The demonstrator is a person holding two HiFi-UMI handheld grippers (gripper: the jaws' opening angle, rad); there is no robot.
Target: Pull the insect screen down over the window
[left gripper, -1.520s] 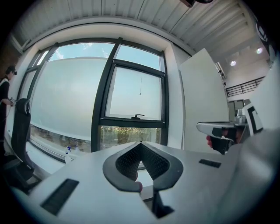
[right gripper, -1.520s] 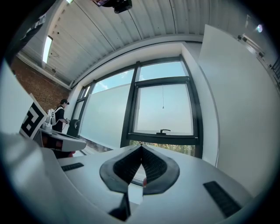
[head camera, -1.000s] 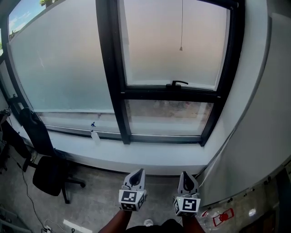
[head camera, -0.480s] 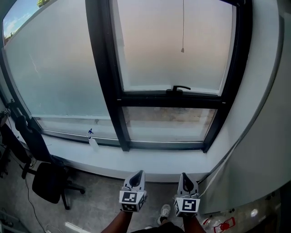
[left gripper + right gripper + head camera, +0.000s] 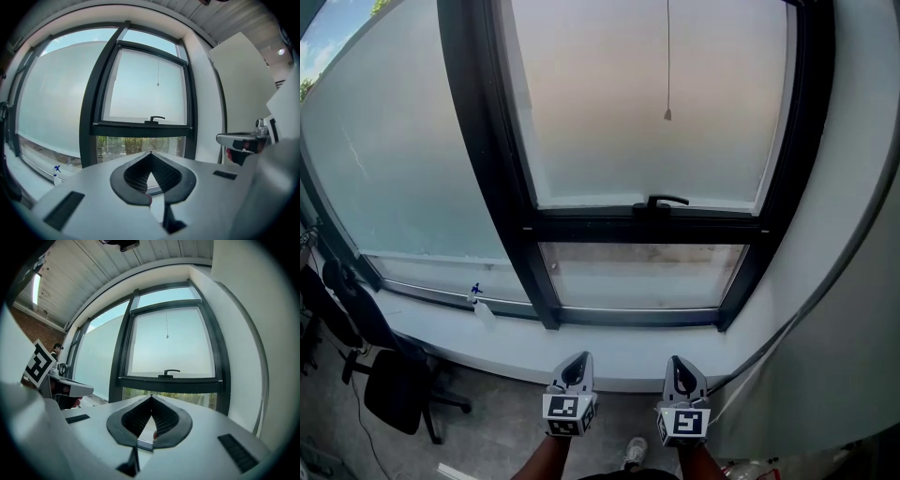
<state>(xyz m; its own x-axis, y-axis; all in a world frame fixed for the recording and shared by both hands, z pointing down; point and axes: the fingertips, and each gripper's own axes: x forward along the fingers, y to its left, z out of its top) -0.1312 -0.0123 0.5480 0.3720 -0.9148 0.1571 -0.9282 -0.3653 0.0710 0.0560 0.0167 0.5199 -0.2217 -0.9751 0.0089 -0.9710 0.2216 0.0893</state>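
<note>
Office: swivel chair [image 5: 392,392] beneath big window [image 5: 647,112]

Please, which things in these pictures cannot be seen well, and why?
- Pull cord: its top end is cut off by the head view's upper edge.
- Spray bottle: too small in every view to read its label.
- Outdoors behind the upper pane: hidden by the frosted glass.
</note>
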